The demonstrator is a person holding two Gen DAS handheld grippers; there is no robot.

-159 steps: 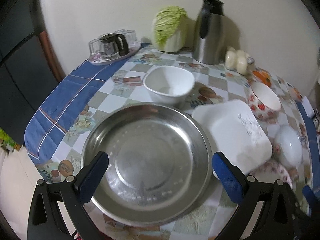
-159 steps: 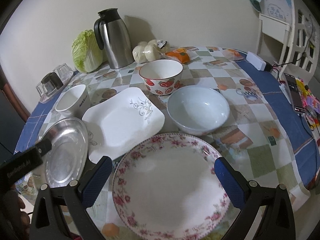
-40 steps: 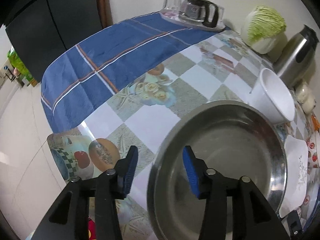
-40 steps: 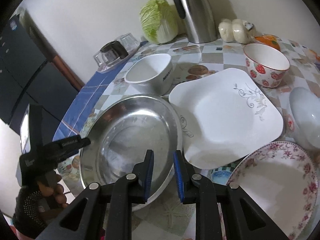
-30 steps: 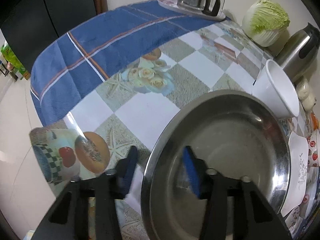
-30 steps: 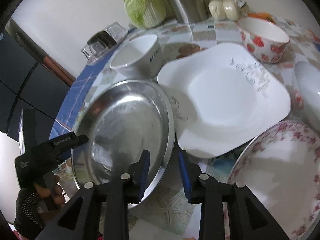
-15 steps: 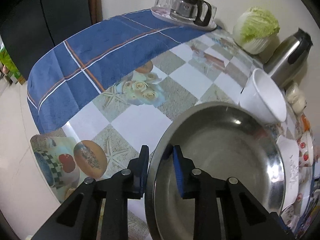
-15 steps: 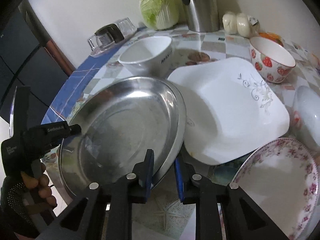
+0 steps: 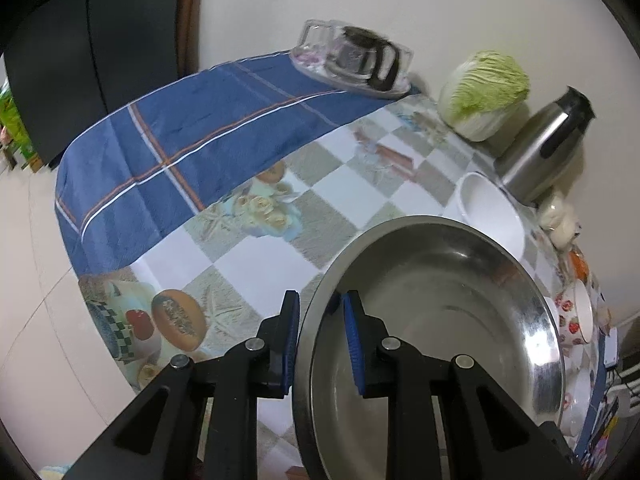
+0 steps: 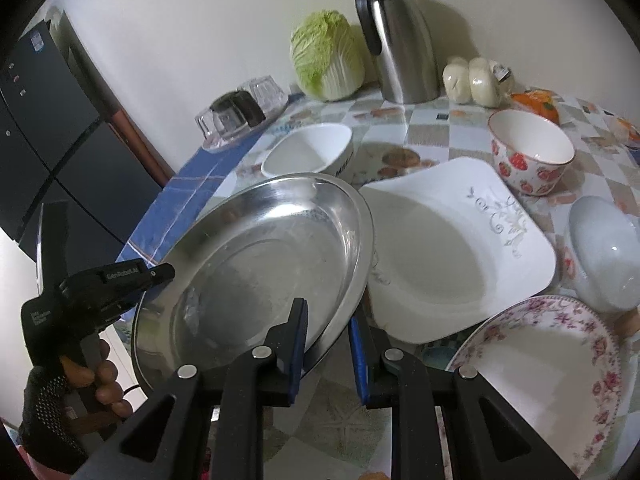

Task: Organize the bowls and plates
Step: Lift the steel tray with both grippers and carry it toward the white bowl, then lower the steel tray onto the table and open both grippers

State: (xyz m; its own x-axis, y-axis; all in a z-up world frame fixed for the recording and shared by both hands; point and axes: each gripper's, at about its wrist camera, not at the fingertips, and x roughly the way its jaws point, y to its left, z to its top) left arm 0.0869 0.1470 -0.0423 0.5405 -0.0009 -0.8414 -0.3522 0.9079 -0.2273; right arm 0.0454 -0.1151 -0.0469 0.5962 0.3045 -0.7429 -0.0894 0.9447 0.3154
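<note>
A large steel plate (image 10: 256, 264) is lifted off the table and tilted. My left gripper (image 9: 318, 320) is shut on its near-left rim; the plate also shows in the left wrist view (image 9: 440, 320). My right gripper (image 10: 326, 332) is shut on its near-right rim. The left gripper (image 10: 160, 272) shows at the plate's left edge in the right wrist view. On the table lie a square white plate (image 10: 452, 248), a floral plate (image 10: 540, 372), a white bowl (image 10: 308, 152), a strawberry bowl (image 10: 528, 160) and a pale blue bowl (image 10: 604, 248).
A steel thermos (image 10: 400, 40), a cabbage (image 10: 326, 56), a tray of glasses (image 10: 240, 116) and white buns (image 10: 472, 80) stand along the wall. The blue-edged tablecloth (image 9: 180, 152) hangs over the table's left edge. A dark fridge (image 10: 40, 128) stands to the left.
Both grippers have closed on the steel plate's rim from opposite sides. The plate has risen off the table and tilted up.
</note>
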